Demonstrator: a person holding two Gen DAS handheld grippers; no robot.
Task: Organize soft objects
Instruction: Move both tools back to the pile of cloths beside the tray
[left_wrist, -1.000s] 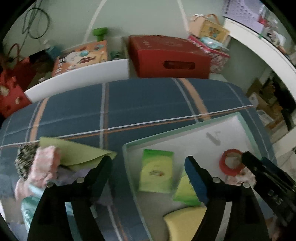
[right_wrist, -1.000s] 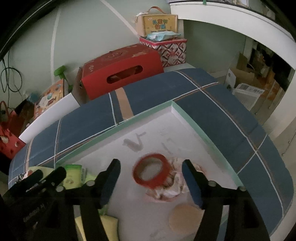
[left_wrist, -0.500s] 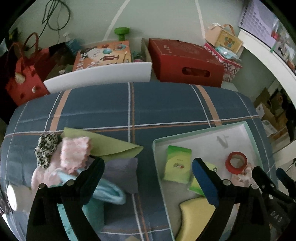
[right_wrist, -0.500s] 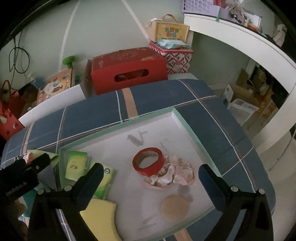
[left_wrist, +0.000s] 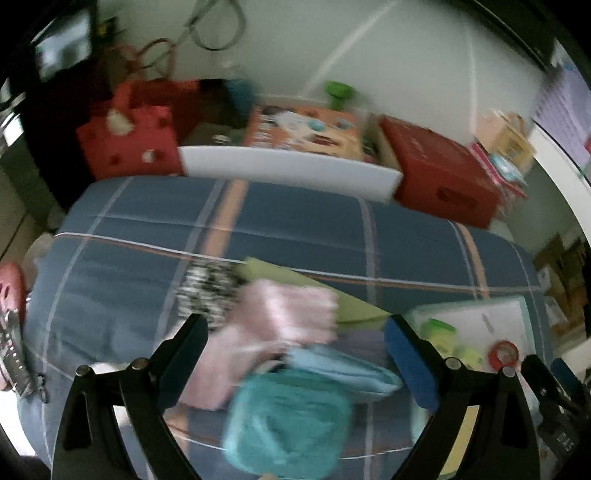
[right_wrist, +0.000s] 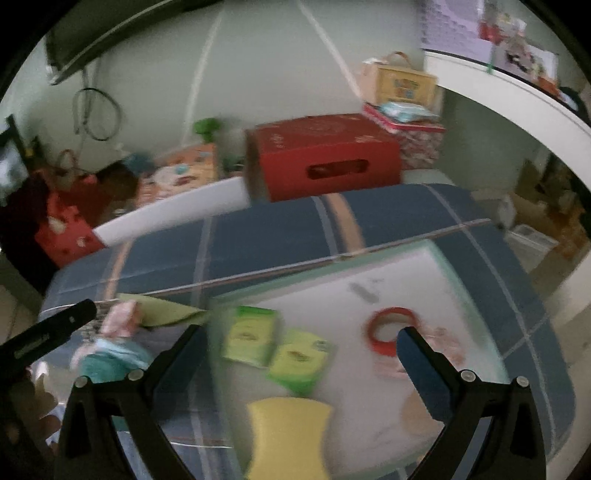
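Observation:
A pile of soft things lies on the blue plaid bed: a pink fluffy cloth (left_wrist: 291, 310), a leopard-print piece (left_wrist: 207, 291), a light blue cloth (left_wrist: 343, 369), a teal knit piece (left_wrist: 288, 424) and a green sheet (left_wrist: 321, 291). My left gripper (left_wrist: 295, 347) is open and empty just above the pile. A white tray (right_wrist: 436, 266) holds two green packets (right_wrist: 255, 334), a yellow sponge (right_wrist: 288, 424), a red tape ring (right_wrist: 391, 330), a crumpled pink cloth (right_wrist: 447, 350) and a tan disc. My right gripper (right_wrist: 303, 354) is open and empty over the tray.
A red box (right_wrist: 325, 155), a white board (left_wrist: 288, 170), a toy box (left_wrist: 303, 125) and red bags (left_wrist: 125, 144) stand behind the bed. A white curved shelf (right_wrist: 517, 96) runs at the right. The bed edge drops off at the right.
My left gripper has swung left from the tray to over the soft pile. My right gripper has pulled back from the tape ring, opened wider and shifted left over the tray.

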